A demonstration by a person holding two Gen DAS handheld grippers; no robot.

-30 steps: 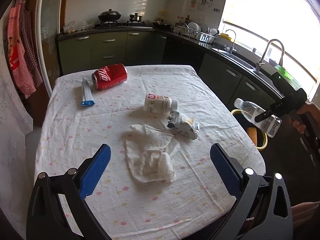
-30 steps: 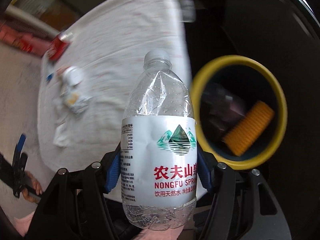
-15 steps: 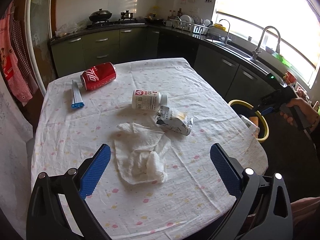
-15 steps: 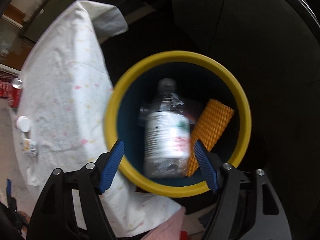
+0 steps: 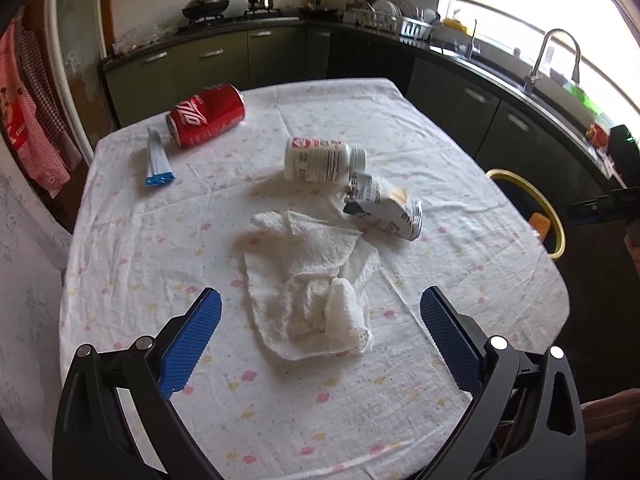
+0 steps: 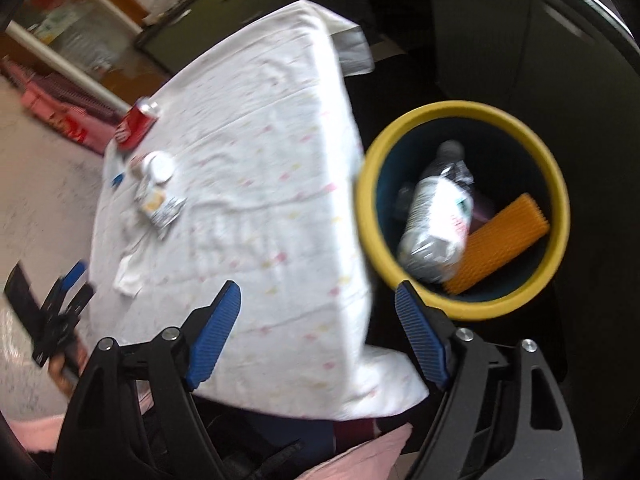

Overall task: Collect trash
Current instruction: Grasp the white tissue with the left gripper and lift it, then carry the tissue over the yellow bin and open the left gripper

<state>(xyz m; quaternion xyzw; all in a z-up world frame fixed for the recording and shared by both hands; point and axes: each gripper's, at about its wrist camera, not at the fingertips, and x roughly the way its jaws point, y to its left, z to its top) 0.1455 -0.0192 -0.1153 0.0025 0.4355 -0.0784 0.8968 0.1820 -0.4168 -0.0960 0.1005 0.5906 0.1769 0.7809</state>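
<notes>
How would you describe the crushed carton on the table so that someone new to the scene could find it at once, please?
Start at the table under the white flowered cloth, and look just right of its middle. There, beyond the crumpled paper towel, lies the crushed carton, touching the white pill bottle. Unlike that smooth round bottle, it is flattened, creased and printed in grey and yellow.

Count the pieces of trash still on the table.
5: can at the far left, blue-ended tube beside it, white bottle mid-table, crushed carton touching it, paper towel nearest. None seems hidden.
</notes>
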